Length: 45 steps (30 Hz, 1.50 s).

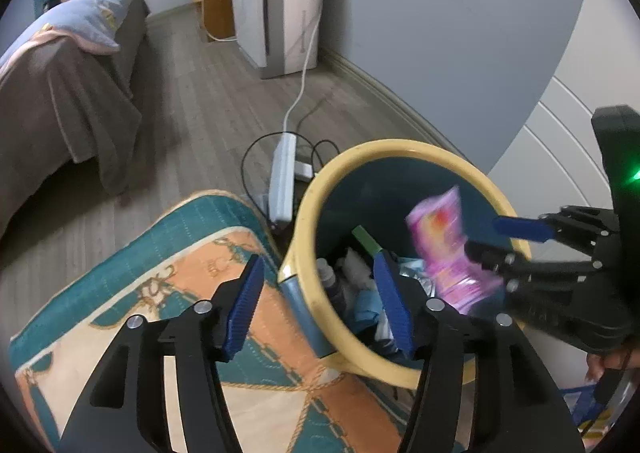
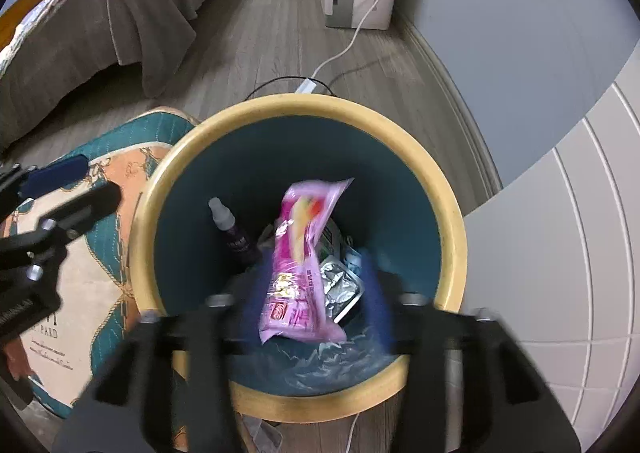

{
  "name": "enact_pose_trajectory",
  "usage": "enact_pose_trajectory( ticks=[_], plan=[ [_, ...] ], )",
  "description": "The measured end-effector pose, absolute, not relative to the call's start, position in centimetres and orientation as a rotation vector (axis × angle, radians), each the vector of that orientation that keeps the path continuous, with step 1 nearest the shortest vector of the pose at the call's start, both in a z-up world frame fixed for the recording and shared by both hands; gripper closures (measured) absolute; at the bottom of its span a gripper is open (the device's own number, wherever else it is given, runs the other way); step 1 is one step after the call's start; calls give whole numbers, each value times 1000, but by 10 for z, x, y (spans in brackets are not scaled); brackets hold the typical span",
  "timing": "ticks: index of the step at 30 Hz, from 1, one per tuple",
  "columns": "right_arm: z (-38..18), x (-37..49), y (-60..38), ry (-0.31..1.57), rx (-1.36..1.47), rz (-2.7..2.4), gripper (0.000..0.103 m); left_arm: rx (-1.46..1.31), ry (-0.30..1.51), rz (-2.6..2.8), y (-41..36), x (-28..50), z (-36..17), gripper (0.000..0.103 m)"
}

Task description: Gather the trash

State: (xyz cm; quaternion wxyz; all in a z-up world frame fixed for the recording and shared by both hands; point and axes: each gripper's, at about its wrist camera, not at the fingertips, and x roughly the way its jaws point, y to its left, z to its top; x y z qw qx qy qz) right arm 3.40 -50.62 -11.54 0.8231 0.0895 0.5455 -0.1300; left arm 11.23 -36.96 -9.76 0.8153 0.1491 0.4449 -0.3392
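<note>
— While the pink wrapper (image 2: 301, 261) hung over the bin (image 2: 452, 213), did the right gripper (image 2: 316, 293) have it or not?

— Didn't look like it. Its jaws stood apart w/ the wrapper between them, pads off it, whole thing blurred. I'd say the wrapper was loose, above the bottle (image 2: 232, 231) and foil pack (image 2: 340, 285) inside.

— And the left gripper (image 1: 320, 305)?

— Parted too, nothing between its fingers. It straddled the near rim, one finger over the patterned mat (image 1: 168, 293), one over the bin's mouth.

— So what could've gone wrong?

— Prob. not much, since the wrapper was well inside the rim. But it was light and long; if it caught a finger or the wall it could've hung up on the edge. Also, the left gripper sat so close to the rim that a careless pull-back might've tipped the bin toward the power strip (image 1: 282, 177) and cords beside it.
</note>
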Motion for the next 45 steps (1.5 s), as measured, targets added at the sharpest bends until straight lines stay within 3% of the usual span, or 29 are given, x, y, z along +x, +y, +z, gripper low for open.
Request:
enact_pose_trajectory(
  ticks=[3,6,8,20,33,45],
  plan=[
    [-113,34,-507,1162,185,-291,34,312,944,-719,-367,114,-95,39],
    [-108,31,-505,1149,168,-302,13,315,924,-714,-361,110,-89,27],
    [-102,29,-502,1135,155,-312,6,312,910,-704,-356,107,-84,16],
    [-43,-27,-487,1046,275,-355,6,274,741,-634,-296,44,-16,5],
    [-5,-111,-472,955,287,-508,6,265,775,-649,-295,-3,0,5],
    [0,-116,-475,888,320,-536,6,365,707,-673,-298,-5,-7,5]
  ],
)
